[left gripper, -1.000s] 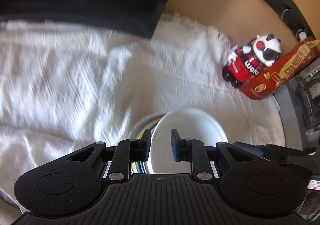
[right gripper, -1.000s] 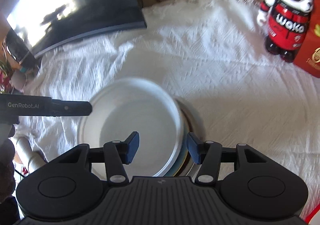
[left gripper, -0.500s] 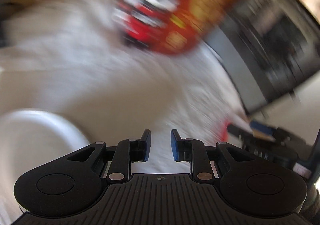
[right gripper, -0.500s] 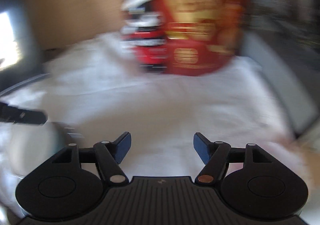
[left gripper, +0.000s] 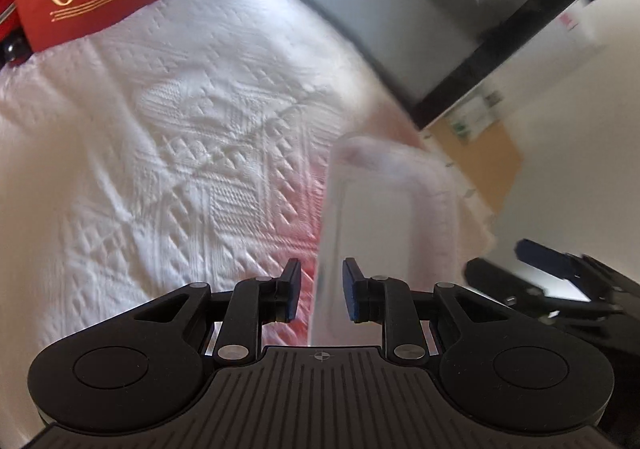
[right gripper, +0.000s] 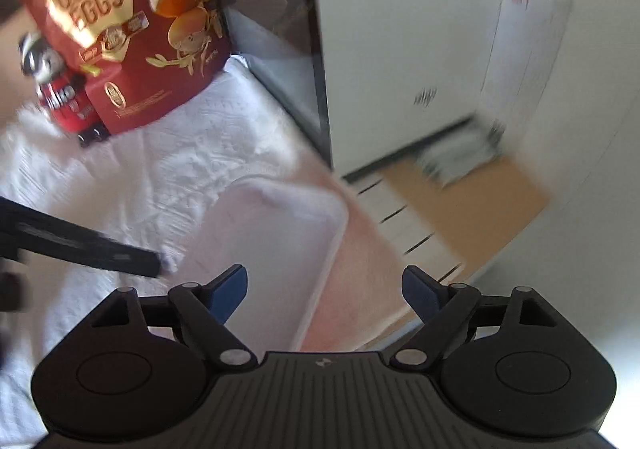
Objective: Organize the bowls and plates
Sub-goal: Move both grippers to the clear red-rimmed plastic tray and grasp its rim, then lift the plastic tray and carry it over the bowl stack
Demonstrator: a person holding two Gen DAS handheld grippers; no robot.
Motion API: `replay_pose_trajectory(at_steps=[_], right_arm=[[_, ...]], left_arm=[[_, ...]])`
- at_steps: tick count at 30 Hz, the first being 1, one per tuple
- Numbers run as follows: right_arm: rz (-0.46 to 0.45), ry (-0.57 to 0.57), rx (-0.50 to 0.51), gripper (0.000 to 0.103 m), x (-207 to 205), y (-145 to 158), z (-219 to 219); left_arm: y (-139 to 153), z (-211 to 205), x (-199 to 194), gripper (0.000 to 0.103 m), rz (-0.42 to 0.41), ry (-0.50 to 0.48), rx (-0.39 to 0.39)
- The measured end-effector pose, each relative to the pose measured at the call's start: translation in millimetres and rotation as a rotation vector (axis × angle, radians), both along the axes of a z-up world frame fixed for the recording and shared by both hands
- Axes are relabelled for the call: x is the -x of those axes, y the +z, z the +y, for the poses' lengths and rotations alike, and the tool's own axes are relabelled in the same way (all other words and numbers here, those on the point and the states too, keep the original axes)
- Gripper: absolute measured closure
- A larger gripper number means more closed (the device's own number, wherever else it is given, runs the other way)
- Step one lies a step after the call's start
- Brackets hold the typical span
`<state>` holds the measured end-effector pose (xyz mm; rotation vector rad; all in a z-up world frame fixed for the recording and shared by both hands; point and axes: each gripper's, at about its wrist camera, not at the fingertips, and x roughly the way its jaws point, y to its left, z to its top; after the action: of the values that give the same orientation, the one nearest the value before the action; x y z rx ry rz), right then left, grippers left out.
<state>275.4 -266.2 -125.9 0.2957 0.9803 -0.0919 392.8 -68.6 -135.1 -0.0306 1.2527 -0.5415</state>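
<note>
A pale rectangular plate with rounded corners lies on the white cloth near the table's right edge; it also shows in the left wrist view, blurred. My left gripper is partly open and empty, its jaws straddling the plate's near left rim without closing on it. My right gripper is wide open and empty, above the plate's near right edge. The round bowl and plates from the earlier frames are out of view.
A red quail-egg box and a panda toy stand at the back left. A dark glass-fronted cabinet borders the table on the right. The table edge drops to a floor with cardboard.
Both grippers swung right, away from the stacked round bowl and plates, to the rectangular plate by the table's right edge. The right gripper opened wider. The left jaws kept their gap.
</note>
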Motion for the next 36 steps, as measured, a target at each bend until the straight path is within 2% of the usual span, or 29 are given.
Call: replay_pose_trajectory(at_steps=[4,6,7,9,11,15,21,26,30,36], right_arm=[[0.029,-0.072,-0.078,0.023,-6.7,-21.5,-5.9],[0.047,-0.049,-0.108,0.040,-13.1,-29.6,-6.1],[0.058,-0.027,-0.116,0.045,-15.6,-32.7,-4.1],[0.084,0.005,-0.128,0.062,-21.1,-36.8,-2.3],[0.100,0.027,-0.148,0.072,-26.5,-40.8,1.6],[0.091,0.107,-0.148,0.073,-41.2,-36.3,20.8],[0.055,0.316,-0.177,0.073,-71.0,-23.3,80.3],[0.069,0.481,-0.222,0.073,-79.3,-20.6,139.3],[0.093,0.581,-0.201,0.073,-76.0,-23.0,172.5],[0.167,0.628,-0.193,0.072,-77.1,-42.9,186.7]], left_arm=[[-18.6,-9.3,-12.4,0.078,0.034,0.007,-0.036],[-25.5,-12.7,-17.9,0.078,0.049,0.005,-0.045],[-28.2,-13.3,-19.4,0.078,0.058,0.005,-0.040],[-29.0,-10.8,-21.9,0.079,0.060,0.012,-0.016],[-29.3,-2.9,-22.5,0.081,0.068,0.028,0.001],[-20.6,30.0,-12.6,0.083,0.066,0.102,0.009],[-6.8,115.8,19.0,0.084,0.083,0.302,0.006],[0.7,168.6,53.3,0.084,0.058,0.461,-0.045],[-5.7,190.7,57.5,0.084,0.085,0.541,-0.054],[-24.5,193.8,58.2,0.086,0.138,0.579,-0.041]])
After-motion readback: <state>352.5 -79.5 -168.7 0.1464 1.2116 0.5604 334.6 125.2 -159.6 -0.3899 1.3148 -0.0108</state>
